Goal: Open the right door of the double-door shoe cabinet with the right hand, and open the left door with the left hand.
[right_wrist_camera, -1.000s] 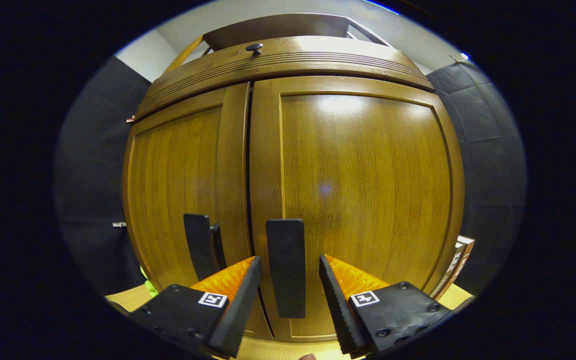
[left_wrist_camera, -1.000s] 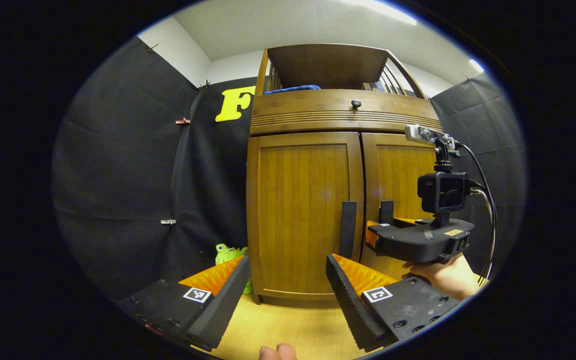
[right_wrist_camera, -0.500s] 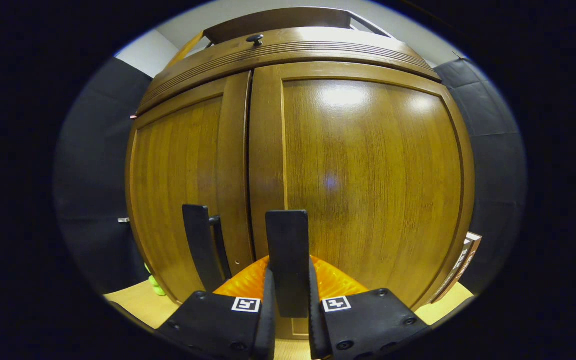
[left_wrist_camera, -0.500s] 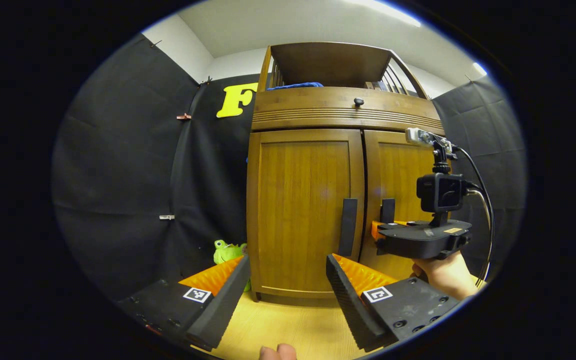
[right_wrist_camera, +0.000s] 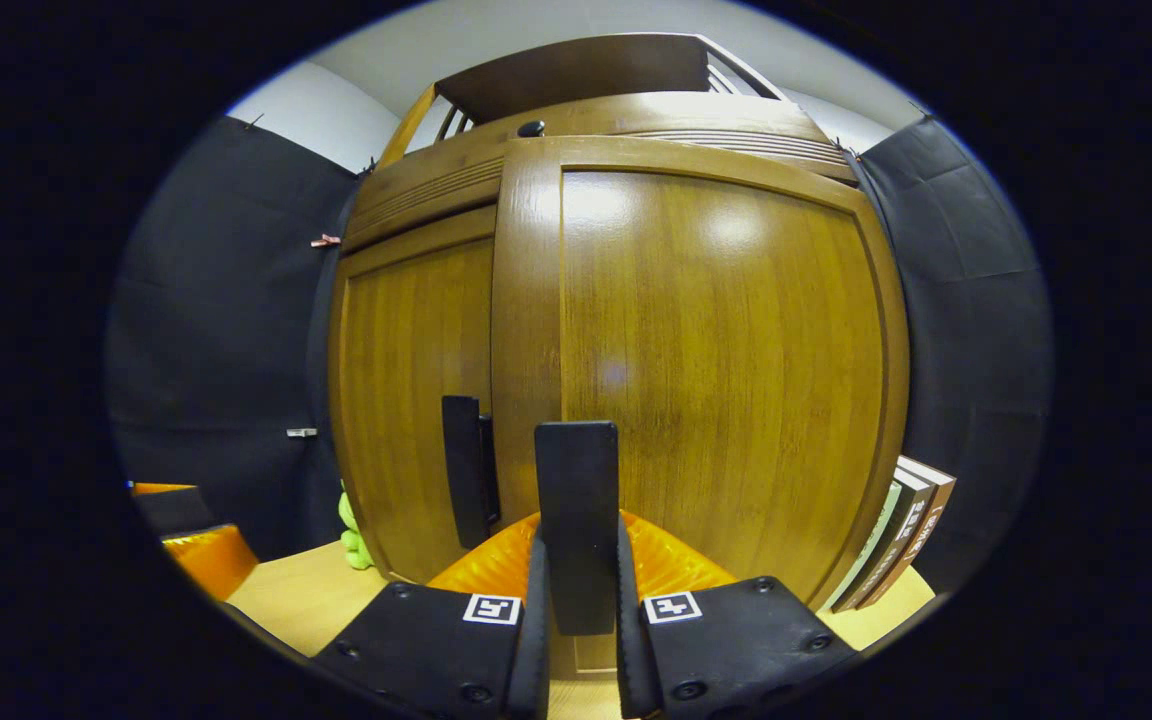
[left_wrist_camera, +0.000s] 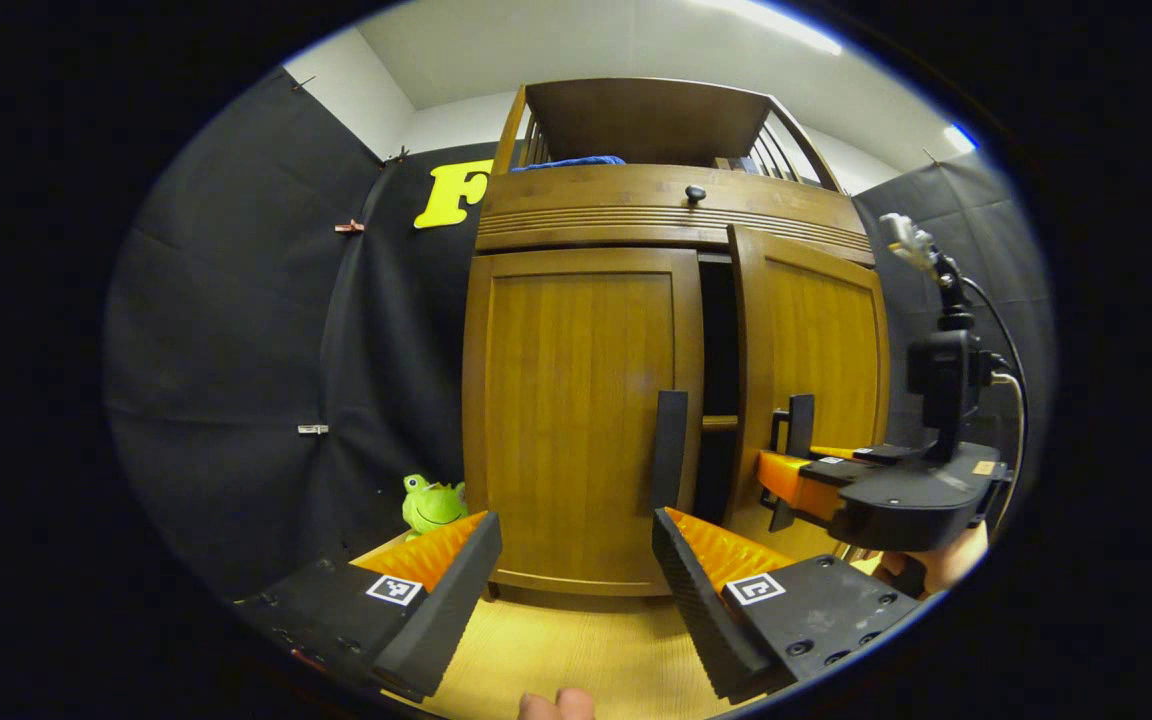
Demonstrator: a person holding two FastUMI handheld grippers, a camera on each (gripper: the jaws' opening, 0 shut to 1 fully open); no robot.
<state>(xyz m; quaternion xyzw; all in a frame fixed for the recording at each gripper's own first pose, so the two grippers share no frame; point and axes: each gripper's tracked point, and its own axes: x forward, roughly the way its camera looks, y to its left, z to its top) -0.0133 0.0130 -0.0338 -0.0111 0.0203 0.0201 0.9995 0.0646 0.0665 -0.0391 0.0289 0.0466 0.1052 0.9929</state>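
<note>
Right door [left_wrist_camera: 808, 390] now ajar, interior dark.

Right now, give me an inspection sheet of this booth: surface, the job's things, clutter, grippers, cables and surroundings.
Surface: light wooden floor, bare in front of the cabinet.
Job's things: shoe cabinet; right door ajar, dark gap beside it; left door closed; right door handle; left door handle.
Clutter: green frog toy by the cabinet's left foot; books leaning at its right side; blue cloth on the top shelf.
Grippers: right gripper shut on the right door handle; left gripper open, short of the left door handle.
Cables: black cable on the right gripper's camera.
Surroundings: black cloth wall, white ceiling.
</note>
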